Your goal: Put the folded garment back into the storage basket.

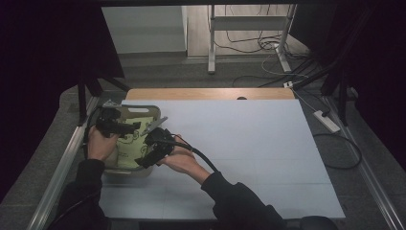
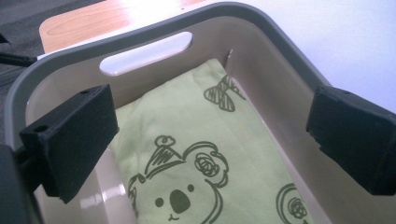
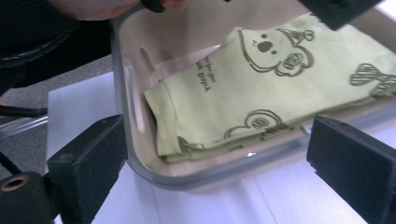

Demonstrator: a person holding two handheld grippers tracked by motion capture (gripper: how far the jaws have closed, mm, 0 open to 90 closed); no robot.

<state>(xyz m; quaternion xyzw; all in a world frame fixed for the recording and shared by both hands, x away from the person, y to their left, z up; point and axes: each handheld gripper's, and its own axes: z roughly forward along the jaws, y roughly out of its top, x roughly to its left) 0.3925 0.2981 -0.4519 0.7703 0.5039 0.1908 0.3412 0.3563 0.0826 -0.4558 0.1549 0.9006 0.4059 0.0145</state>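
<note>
A beige basket [image 1: 143,109] with a grey rim [image 2: 140,32] stands on the left part of the table. Inside it lies a folded light green cloth [image 1: 125,152] with dark koala and butterfly prints [image 2: 243,154] [image 3: 261,88]. My left gripper [image 1: 130,128] hovers above the cloth inside the basket, jaws wide apart and holding nothing [image 2: 208,133]. My right gripper [image 1: 145,155] is at the basket's right side, open over the rim [image 3: 187,179], with nothing between its jaws [image 3: 219,172].
The basket sits on a white board [image 1: 249,143] that covers a wooden table [image 1: 206,93]. A metal rail [image 1: 60,167] runs close along the left edge. Cables and a power strip [image 1: 326,120] lie on the floor to the right, and a stand's legs [image 1: 211,43] are beyond the table.
</note>
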